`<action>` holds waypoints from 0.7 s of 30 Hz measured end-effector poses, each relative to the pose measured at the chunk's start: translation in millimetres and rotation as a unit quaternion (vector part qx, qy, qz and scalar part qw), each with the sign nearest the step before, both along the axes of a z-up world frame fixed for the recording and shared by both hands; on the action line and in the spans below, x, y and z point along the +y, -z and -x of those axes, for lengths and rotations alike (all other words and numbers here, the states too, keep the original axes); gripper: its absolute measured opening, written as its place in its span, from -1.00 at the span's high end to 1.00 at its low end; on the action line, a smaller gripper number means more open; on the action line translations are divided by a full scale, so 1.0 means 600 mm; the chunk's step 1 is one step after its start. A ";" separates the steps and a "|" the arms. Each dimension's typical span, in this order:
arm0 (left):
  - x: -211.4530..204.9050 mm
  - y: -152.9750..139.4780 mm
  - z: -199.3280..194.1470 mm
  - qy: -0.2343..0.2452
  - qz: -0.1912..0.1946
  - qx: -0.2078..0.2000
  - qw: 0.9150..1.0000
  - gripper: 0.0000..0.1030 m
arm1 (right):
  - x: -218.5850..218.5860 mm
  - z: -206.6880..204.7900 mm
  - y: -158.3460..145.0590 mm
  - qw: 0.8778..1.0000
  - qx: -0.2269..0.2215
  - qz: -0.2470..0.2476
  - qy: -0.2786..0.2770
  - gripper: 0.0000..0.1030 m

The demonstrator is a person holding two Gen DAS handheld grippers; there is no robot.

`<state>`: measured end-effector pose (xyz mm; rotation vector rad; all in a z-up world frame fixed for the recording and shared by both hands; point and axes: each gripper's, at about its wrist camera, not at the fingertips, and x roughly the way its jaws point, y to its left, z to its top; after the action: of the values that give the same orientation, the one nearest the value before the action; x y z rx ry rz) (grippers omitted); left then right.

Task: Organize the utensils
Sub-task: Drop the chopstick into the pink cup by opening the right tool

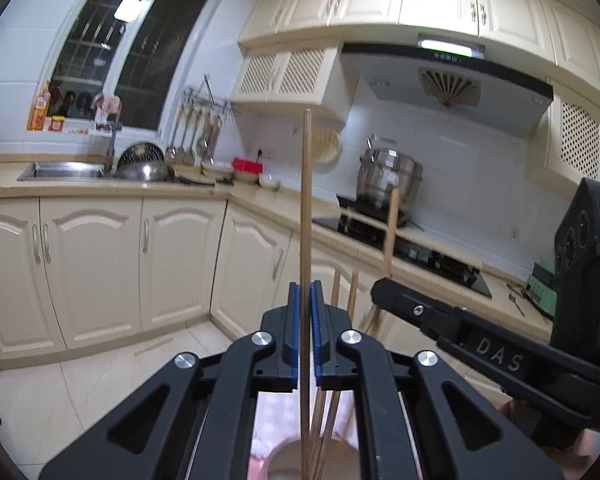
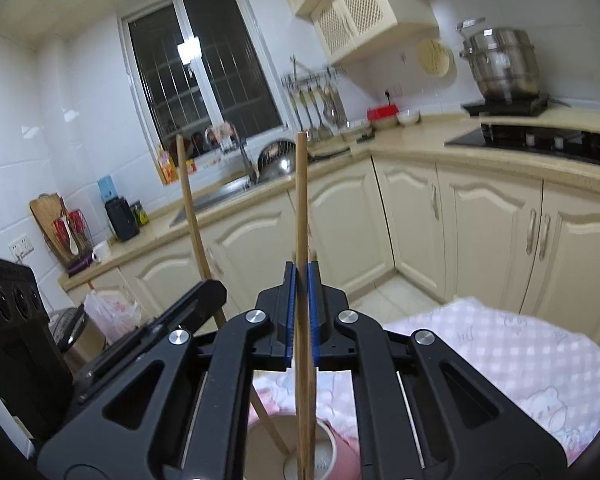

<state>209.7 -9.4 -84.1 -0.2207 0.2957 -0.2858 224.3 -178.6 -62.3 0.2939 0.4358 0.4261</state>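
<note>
My left gripper [image 1: 305,292] is shut on a long wooden chopstick [image 1: 306,200] that stands upright, its lower end reaching into a pink cup [image 1: 288,460] below. Several more chopsticks [image 1: 332,412] lean in that cup. My right gripper [image 2: 302,276] is shut on wooden chopsticks [image 2: 300,200] held upright over the same pink cup [image 2: 340,454]. The left gripper's chopstick [image 2: 190,208] shows at the left of the right wrist view, slanting down into the cup. The right gripper's body [image 1: 480,344] appears at the right of the left wrist view.
The cup stands on a table with a pink checked cloth [image 2: 500,360]. Cream kitchen cabinets [image 1: 100,268] and a counter with a sink [image 1: 64,171], a stove [image 1: 420,252] and a steel pot [image 1: 388,176] run behind. A bin [image 2: 76,332] stands on the floor.
</note>
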 end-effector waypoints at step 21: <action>0.026 -0.041 0.112 -0.007 -0.057 0.003 0.998 -0.80 | -0.136 0.097 -0.015 0.997 0.033 -0.010 0.068 -0.86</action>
<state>142.7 6.0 -59.4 -0.1122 0.3147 -0.2529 165.9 -260.4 -53.2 0.3563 0.4739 0.2894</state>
